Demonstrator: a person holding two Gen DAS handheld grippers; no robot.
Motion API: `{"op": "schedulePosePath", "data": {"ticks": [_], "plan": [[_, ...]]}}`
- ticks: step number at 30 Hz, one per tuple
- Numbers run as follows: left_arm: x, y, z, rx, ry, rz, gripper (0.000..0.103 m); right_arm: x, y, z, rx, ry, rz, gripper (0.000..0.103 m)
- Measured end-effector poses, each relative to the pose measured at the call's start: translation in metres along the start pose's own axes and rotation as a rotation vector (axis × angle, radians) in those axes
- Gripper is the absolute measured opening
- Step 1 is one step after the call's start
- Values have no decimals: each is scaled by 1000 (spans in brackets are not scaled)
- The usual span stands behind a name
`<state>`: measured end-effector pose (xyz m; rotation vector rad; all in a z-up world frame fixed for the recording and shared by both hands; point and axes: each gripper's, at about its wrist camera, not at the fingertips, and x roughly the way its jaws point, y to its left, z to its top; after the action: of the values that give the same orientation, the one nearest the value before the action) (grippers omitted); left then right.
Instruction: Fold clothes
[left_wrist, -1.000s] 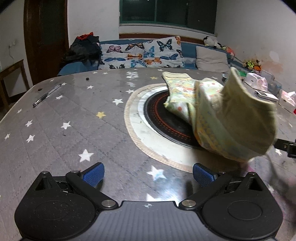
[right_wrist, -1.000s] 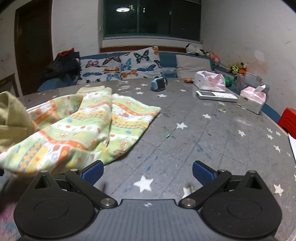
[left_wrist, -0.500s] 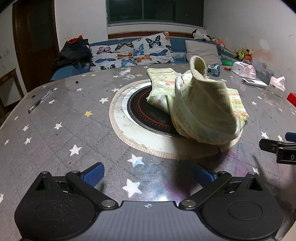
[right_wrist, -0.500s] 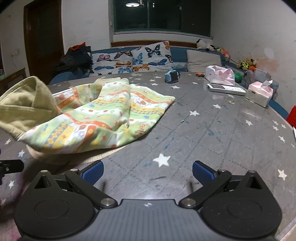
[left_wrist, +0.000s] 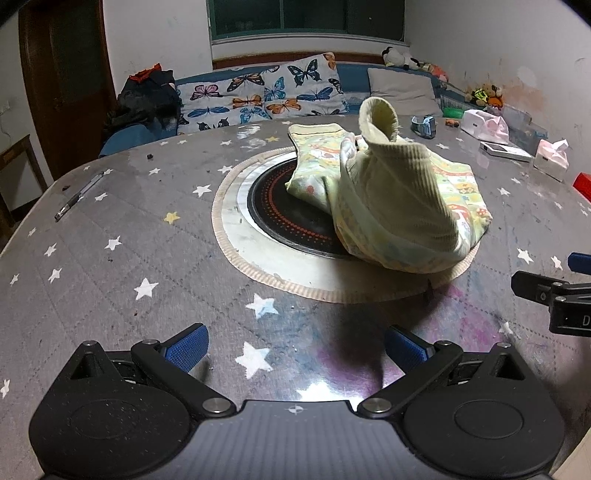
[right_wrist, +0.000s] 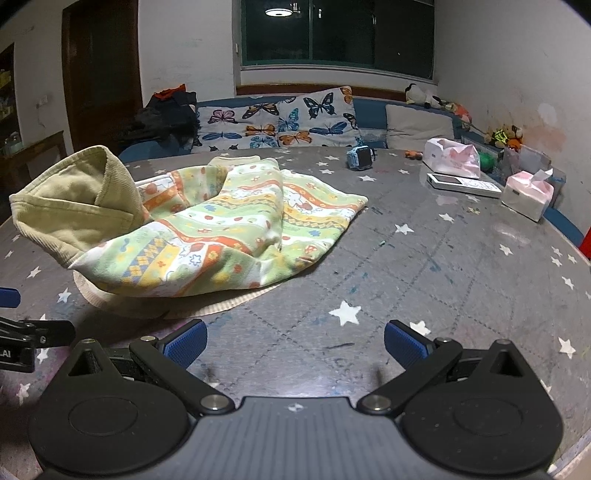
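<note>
Where garment (left_wrist: 399, 199) bunches, underside hidden, both claws spread.

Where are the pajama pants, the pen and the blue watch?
pajama pants (right_wrist: 236, 236), right wrist view, on the patterned leg.
pen (left_wrist: 78, 196), left wrist view, mid-barrel.
blue watch (right_wrist: 360, 157), right wrist view, on its face.

Garment (left_wrist: 402, 206) lying mid-table, partly on round burner plate (left_wrist: 288, 221) w/ one cuff sticking up; plate sitting inside ring mat (left_wrist: 236, 254). Pen (left_wrist: 77, 197) lying at far-left table (left_wrist: 110, 277) edge. Watch (right_wrist: 360, 157) sitting behind garment to the right; remote (right_wrist: 463, 184) & 2 tissue packs (right_wrist: 528, 194) further right, near edge. Sofa w/ cushions (right_wrist: 280, 123) running behind table, clothes pile (left_wrist: 146, 96) at its left end. Left gripper (left_wrist: 295, 349) & right gripper (right_wrist: 293, 345) hovering at near side, garment in front of both, jaws spread, apart from it.
</note>
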<state>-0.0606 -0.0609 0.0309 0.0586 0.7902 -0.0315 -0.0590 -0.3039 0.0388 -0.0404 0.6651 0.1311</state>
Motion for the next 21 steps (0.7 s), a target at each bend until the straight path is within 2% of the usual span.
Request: {"op": "schedulePosePath", "data": {"ticks": [21], "plan": [[6, 13, 12, -23, 14, 21, 103, 6, 13, 16, -29, -18, 31, 102]]}}
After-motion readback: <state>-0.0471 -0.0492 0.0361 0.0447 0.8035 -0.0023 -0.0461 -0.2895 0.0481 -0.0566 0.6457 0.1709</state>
